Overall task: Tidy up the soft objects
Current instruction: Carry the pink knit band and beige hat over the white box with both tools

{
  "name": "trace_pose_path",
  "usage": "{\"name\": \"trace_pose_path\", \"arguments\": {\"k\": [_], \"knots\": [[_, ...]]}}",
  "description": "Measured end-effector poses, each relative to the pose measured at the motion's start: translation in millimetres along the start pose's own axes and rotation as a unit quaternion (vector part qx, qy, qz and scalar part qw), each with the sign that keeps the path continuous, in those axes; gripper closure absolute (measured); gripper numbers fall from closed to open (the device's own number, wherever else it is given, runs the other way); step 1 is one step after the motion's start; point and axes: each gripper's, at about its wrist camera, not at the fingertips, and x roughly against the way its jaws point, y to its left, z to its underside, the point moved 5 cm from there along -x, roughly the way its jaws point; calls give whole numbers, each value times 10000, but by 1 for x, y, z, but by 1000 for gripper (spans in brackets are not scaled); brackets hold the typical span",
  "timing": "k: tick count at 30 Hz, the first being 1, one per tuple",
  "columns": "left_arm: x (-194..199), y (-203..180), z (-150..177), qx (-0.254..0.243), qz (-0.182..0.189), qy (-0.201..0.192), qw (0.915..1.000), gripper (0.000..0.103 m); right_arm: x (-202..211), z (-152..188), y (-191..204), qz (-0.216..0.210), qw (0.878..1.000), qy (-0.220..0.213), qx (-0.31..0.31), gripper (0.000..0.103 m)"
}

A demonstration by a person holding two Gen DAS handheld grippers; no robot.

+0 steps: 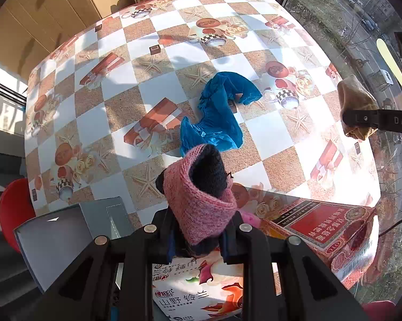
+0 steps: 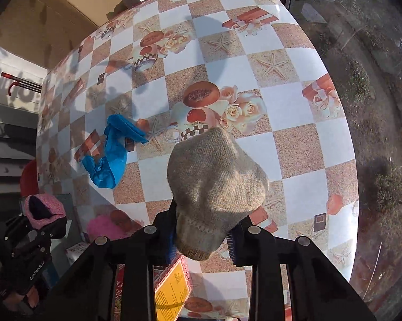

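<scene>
A: Sunlight is glaring across the checkered tabletop (image 1: pixel 152 85) by the window. Where are the soft things sitting?

B: The left hand-held gripper (image 1: pixel 201 236) is pinching a pink knitted hat (image 1: pixel 198 200) above the near edge; the right hand-held gripper (image 2: pixel 205 234) is squeezing a beige knitted hat (image 2: pixel 217 184) over the middle. A blue cloth (image 1: pixel 217 115) is lying crumpled on the tabletop, untouched.

A: What might be going wrong?

B: Both hats are hanging loosely from narrow pinches, so a quick swing could be slipping one out. The red box (image 1: pixel 326 230) and tissue pack (image 1: pixel 198 289) are crowding the near edge, likely snagging a drooping hat.
</scene>
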Motion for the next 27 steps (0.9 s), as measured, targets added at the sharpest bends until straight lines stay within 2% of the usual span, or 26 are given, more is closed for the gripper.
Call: {"name": "trace_pose_path", "arguments": {"k": [4, 8, 12, 19, 27], "knots": [[35, -22, 12, -104, 108, -282, 9995, 76, 27, 18, 14, -66, 9998, -179, -20, 72], [51, -22, 33, -134, 183, -510, 9984, 76, 46, 50, 38, -174, 9995, -278, 4, 72], [75, -14, 55, -94, 168, -799, 9966, 76, 61, 71, 82, -286, 9984, -355, 321, 72], [104, 33, 94, 335, -78, -1193, 9923, 76, 63, 98, 181, -494, 9908, -298, 1220, 72], [110, 104, 157, 1309, -362, -1241, 9829, 76, 39, 132, 287, -612, 9706, 44, 2329, 72]]}}
